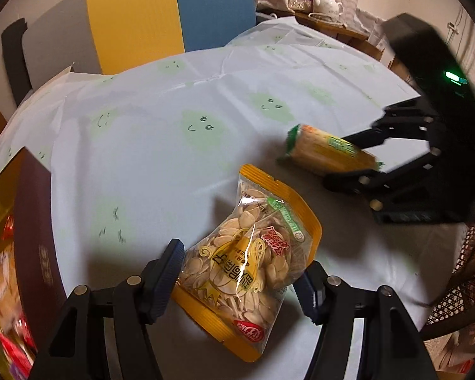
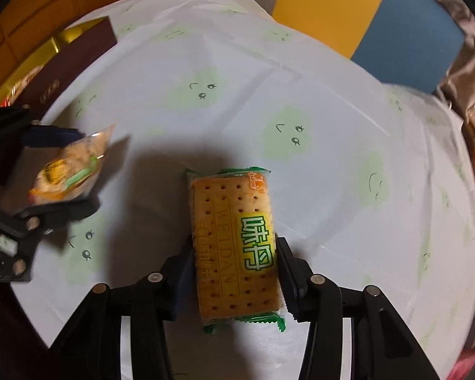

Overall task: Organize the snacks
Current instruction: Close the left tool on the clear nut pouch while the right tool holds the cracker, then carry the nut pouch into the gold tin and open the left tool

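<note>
A clear packet of pale seeds with orange edges (image 1: pixel 247 253) sits between my left gripper's (image 1: pixel 240 272) blue pads, which press on its sides. In the right wrist view the same packet (image 2: pixel 69 164) hangs just above the cloth in the left gripper (image 2: pixel 79 171). My right gripper (image 2: pixel 234 272) is shut on a green-edged cracker pack (image 2: pixel 234 243), one pad on each long side. From the left wrist view the cracker pack (image 1: pixel 326 148) pokes out of the right gripper (image 1: pixel 342 161) at the right, low over the table.
A white tablecloth with green faces (image 1: pixel 174 126) covers the table. A maroon box with a gold inside (image 1: pixel 34 221) (image 2: pixel 76 53) holding wrapped snacks stands at the left edge. Behind are yellow and blue panels, a teapot (image 1: pixel 327 3) and a wicker chair (image 1: pixel 459 285).
</note>
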